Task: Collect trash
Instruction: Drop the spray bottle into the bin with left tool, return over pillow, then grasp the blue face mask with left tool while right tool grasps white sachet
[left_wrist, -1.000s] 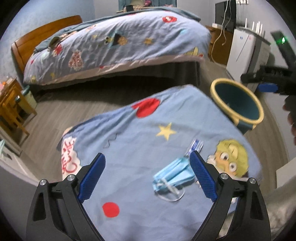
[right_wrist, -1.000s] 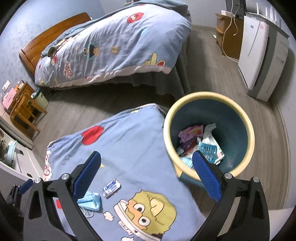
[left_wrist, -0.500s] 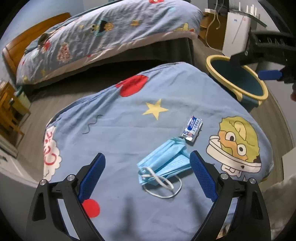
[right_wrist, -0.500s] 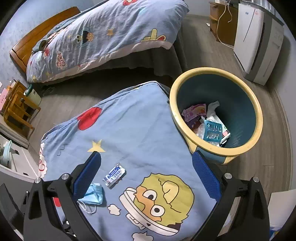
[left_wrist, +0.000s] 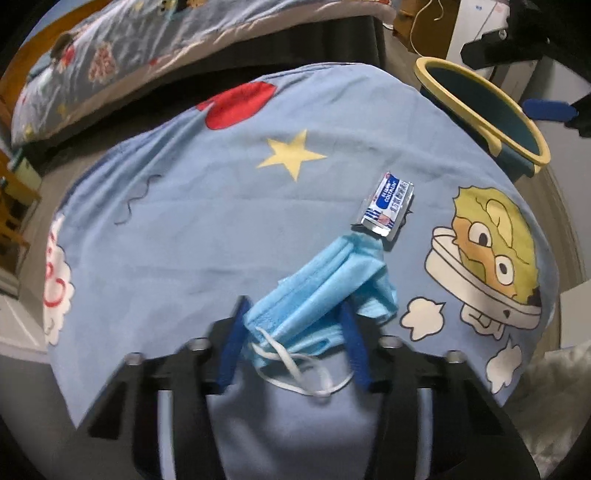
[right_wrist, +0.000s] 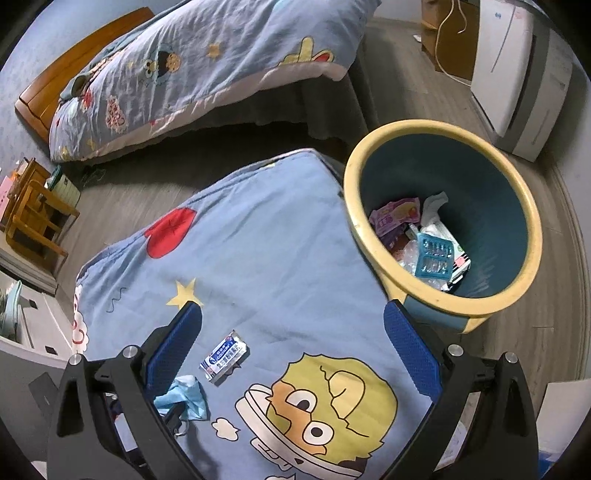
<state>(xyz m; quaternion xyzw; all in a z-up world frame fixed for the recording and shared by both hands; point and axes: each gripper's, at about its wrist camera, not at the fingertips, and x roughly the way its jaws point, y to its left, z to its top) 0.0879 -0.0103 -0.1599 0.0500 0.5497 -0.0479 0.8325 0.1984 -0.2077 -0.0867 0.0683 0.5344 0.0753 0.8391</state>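
Blue mask (left_wrist: 325, 291) sits clamped in left fingers (left_wrist: 236, 332); wrapper (left_wrist: 388, 203) touches its far end; right fingers (right_wrist: 173, 343) apart near bin (right_wrist: 443, 229).

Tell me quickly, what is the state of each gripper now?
Left gripper: shut on the blue face mask.
Right gripper: open, holding nothing, above the cartoon bedsheet.

L gripper (left_wrist: 295, 332) is low over the near edge of the blue cloth, blue pads (left_wrist: 233, 350) drawn in close w/ the face mask (left_wrist: 325, 291) pinched between them. R gripper (right_wrist: 291, 354) hovers higher, jaws spread wide, nothing between them, pointing toward the cloth's far right corner.
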